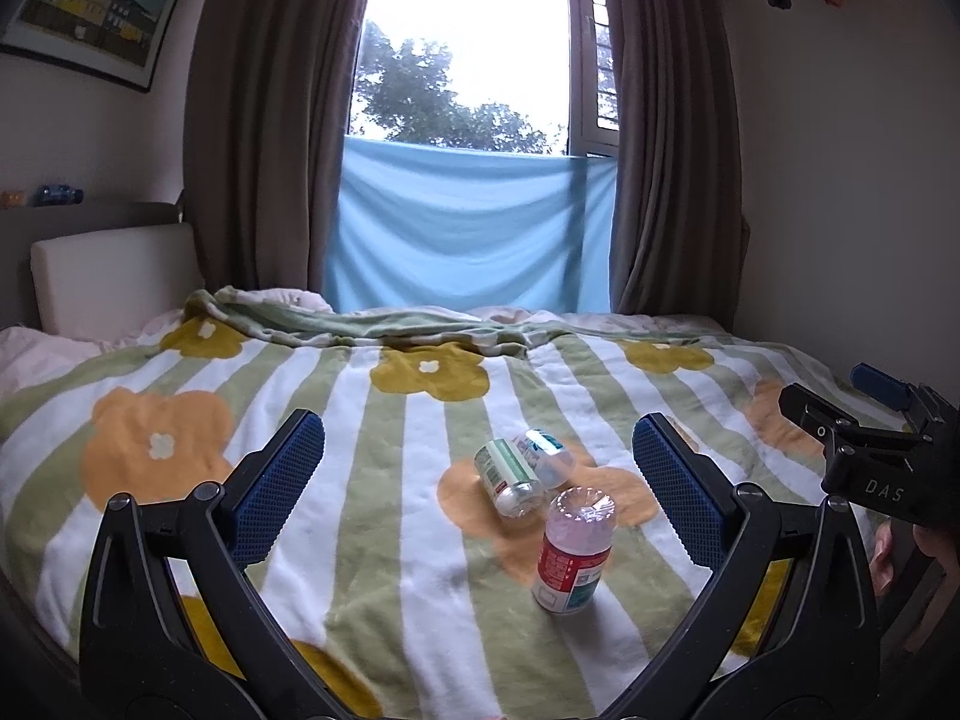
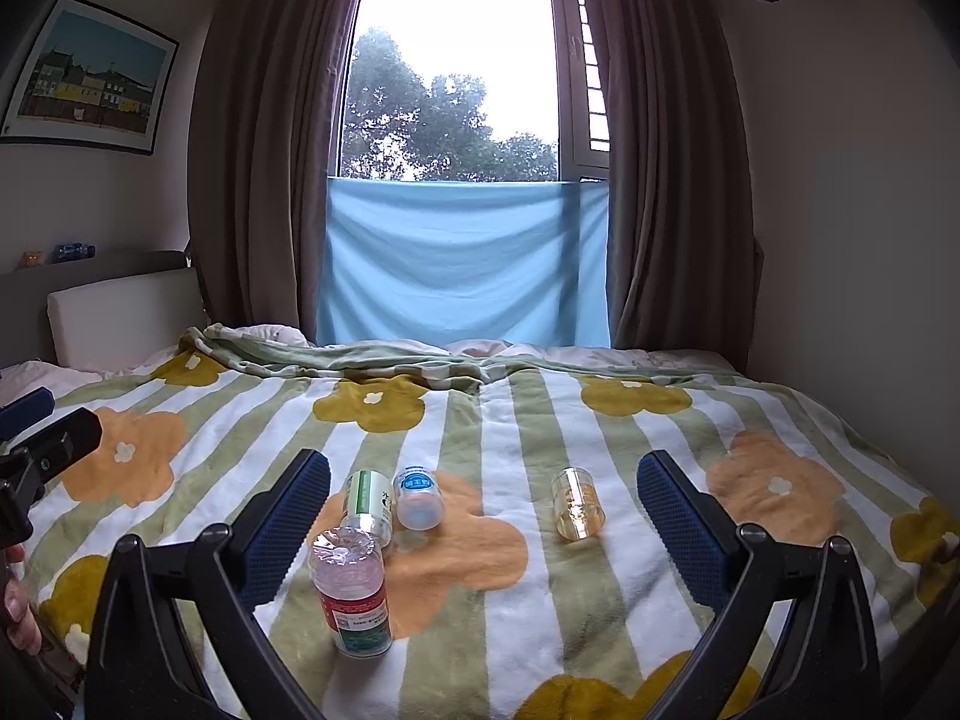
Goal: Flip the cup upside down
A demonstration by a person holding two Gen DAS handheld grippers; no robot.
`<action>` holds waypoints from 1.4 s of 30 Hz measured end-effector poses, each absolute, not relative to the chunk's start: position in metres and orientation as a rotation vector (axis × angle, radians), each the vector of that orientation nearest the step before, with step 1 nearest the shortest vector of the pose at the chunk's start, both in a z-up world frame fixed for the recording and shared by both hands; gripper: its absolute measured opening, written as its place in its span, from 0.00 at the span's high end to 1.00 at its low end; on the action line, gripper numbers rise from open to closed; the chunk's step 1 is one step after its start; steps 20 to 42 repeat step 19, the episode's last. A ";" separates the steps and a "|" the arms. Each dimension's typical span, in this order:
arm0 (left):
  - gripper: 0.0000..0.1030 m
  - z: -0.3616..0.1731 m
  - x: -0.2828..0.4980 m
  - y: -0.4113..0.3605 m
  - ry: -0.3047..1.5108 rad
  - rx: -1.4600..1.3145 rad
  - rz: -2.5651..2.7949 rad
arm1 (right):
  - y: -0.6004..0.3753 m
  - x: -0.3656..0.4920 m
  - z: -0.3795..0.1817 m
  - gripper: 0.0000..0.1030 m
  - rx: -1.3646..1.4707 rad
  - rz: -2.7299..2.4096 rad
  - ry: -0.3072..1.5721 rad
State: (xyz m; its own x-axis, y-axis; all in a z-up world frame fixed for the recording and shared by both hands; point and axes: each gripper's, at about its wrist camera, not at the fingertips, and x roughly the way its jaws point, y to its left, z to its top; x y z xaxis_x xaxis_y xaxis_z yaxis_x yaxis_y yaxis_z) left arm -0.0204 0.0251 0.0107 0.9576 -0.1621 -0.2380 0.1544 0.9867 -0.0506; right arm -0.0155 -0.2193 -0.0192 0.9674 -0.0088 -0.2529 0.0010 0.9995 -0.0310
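Cups on striped flower blanket [image 2: 540,600]: red-label cup [image 2: 354,594] stands bottom-up at lower center-left of the right wrist view, green-label cup [image 2: 367,504] and blue-label cup [image 2: 419,498] lie on their sides just behind it, amber cup [image 2: 577,503] lies apart at center-right. Right gripper [image 2: 483,531] spread wide, holding nothing. Left gripper [image 1: 477,492] also spread, empty, cups between its fingers in frame.
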 end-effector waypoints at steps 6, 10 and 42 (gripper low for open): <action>0.00 0.011 -0.019 0.023 0.247 -0.030 -0.149 | -0.224 -0.016 -0.017 0.01 -0.029 -0.009 0.255; 0.00 0.011 -0.022 0.020 0.223 -0.004 -0.123 | -0.224 -0.016 -0.018 0.01 -0.029 -0.009 0.257; 0.00 0.011 -0.028 0.013 0.186 0.029 -0.105 | -0.225 -0.017 -0.018 0.01 -0.027 -0.010 0.259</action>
